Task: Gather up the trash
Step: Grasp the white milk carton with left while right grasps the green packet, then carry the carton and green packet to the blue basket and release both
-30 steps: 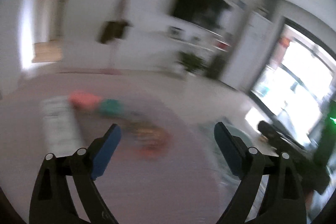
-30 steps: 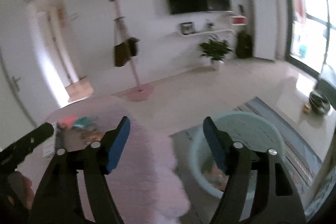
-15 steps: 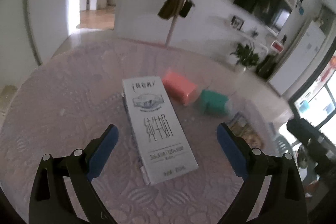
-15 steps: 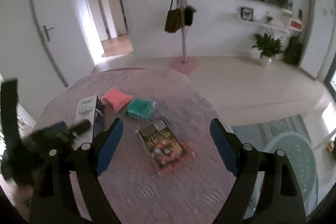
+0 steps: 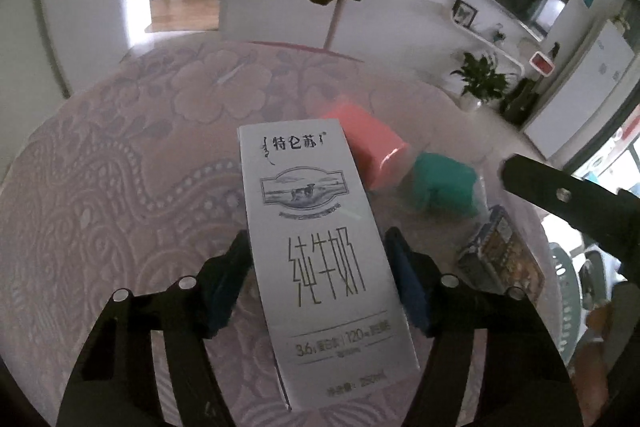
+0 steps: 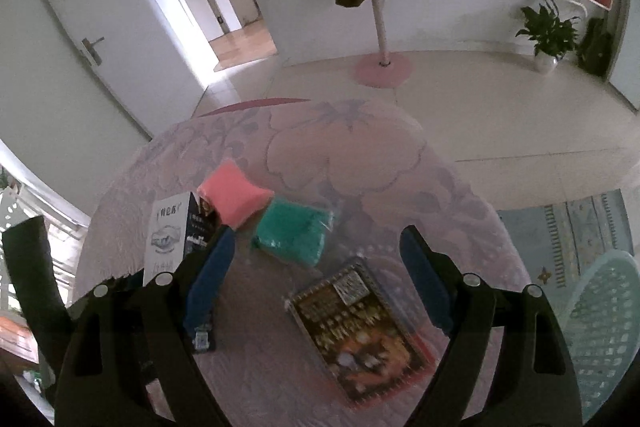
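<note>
A white milk carton (image 5: 316, 247) lies on the round pink table (image 5: 120, 187). My left gripper (image 5: 320, 275) has its blue pads against both sides of the carton. Beyond it lie a pink packet (image 5: 368, 151), a teal packet (image 5: 444, 183) and a dark snack packet (image 5: 500, 255). In the right wrist view my right gripper (image 6: 316, 279) is open and empty above the snack packet (image 6: 360, 327), with the teal packet (image 6: 296, 231), the pink packet (image 6: 232, 195) and the carton (image 6: 168, 231) further left.
A light green basket (image 6: 604, 327) stands on the floor right of the table. A coat stand (image 6: 376, 7) with bags, a potted plant (image 6: 548, 31) and an open doorway (image 6: 236, 27) lie beyond the table's far edge.
Both grippers swung from the room to the table. My left gripper came down over the milk carton and its jaws closed from wide open onto the carton's sides. My right gripper moved closer to the packets.
</note>
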The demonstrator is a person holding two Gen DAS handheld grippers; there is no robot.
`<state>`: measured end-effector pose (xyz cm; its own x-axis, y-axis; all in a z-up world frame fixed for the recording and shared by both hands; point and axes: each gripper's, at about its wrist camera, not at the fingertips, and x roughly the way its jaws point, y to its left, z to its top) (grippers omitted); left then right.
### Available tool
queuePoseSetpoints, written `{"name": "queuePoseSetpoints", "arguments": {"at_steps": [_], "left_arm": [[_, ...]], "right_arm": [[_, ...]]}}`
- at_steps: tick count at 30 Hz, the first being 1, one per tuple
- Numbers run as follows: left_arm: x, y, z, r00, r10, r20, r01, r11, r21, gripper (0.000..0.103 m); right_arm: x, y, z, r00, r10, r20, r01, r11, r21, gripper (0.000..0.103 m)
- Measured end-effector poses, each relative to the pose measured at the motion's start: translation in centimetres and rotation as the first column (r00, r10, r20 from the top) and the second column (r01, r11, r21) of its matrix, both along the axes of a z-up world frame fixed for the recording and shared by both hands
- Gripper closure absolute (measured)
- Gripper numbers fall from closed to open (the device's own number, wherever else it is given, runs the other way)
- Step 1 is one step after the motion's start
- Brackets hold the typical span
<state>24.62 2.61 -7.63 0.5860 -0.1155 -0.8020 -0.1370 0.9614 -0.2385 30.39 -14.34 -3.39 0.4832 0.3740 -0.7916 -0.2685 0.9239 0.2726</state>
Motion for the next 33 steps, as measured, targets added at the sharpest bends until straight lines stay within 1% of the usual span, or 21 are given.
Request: {"name": "queuePoseSetpoints", "arguments": {"at_steps": [2, 5, 10, 12, 14, 15, 16, 17, 19, 22, 25, 30, 33], "left_arm": [[-0.7, 0.6, 0.2, 1.0, 0.005, 0.014, -0.005, 1.0, -0.001, 0.043], [-1.6, 1.2, 0.6, 1.0, -0.003, 0.031, 0.003, 1.0, -0.018, 0.048], [-3.8, 3.1, 0.8, 0.999, -0.005, 0.044, 0.008, 0.998, -0.058, 0.048], [-4.5, 3.6, 0.9, 0.999, -0.006, 0.049, 0.01, 0.997, -0.074, 0.048], [-5.3, 4.4, 0.9, 0.998, -0.005, 0.06, 0.01, 0.996, -0.09, 0.048], [-5.6, 4.6, 1.0, 0.998, -0.005, 0.066, 0.012, 0.995, -0.098, 0.048], [-6.0, 5.0, 1.1, 0.997, -0.005, 0.073, 0.012, 0.995, -0.104, 0.048], [-6.2, 5.2, 1.1, 0.997, -0.004, 0.079, 0.013, 0.994, -0.107, 0.048], [-6.6, 5.5, 1.3, 0.996, -0.006, 0.092, 0.016, 0.994, -0.112, 0.048], [-7.1, 5.6, 1.9, 0.993, -0.005, 0.117, 0.017, 0.995, -0.1, 0.048], [-7.5, 5.6, 2.6, 0.989, -0.019, 0.148, 0.035, 0.994, -0.105, 0.048], [-8.3, 4.2, 4.4, 0.977, -0.058, 0.208, 0.08, 0.991, -0.104, 0.048], [-8.7, 3.1, 5.6, 0.966, -0.089, 0.241, 0.116, 0.988, -0.099, 0.048]], "right_arm": [[0.3, 0.6, -0.1, 1.0, 0.004, -0.008, -0.004, 1.0, -0.002, 0.023], [0.7, 1.7, -0.6, 1.0, 0.002, -0.016, -0.003, 1.0, -0.029, 0.023], [1.2, 4.0, -2.0, 0.999, 0.018, -0.028, -0.021, 0.997, -0.08, 0.023], [1.2, 5.0, -2.4, 1.0, 0.013, -0.009, -0.014, 0.99, -0.137, 0.023], [1.2, 5.6, -2.7, 1.0, 0.013, -0.001, -0.013, 0.985, -0.172, 0.025], [1.1, 6.0, -2.9, 1.0, 0.015, 0.003, -0.014, 0.981, -0.191, 0.033], [1.2, 6.4, -3.2, 1.0, 0.015, 0.001, -0.015, 0.978, -0.209, 0.046], [1.2, 6.6, -3.4, 1.0, 0.019, -0.003, -0.019, 0.976, -0.218, 0.052], [1.0, 6.8, -3.5, 1.0, 0.019, 0.01, -0.016, 0.975, -0.223, 0.057], [0.1, 6.8, -2.9, 0.999, 0.016, 0.047, -0.005, 0.973, -0.229, 0.059], [-0.9, 6.2, -1.8, 0.996, 0.014, 0.086, 0.005, 0.977, -0.213, 0.059], [-3.0, 4.2, 0.9, 0.987, -0.014, 0.158, 0.041, 0.984, -0.173, 0.059], [-4.4, 2.6, 2.6, 0.978, -0.04, 0.205, 0.075, 0.983, -0.165, 0.059]]}}
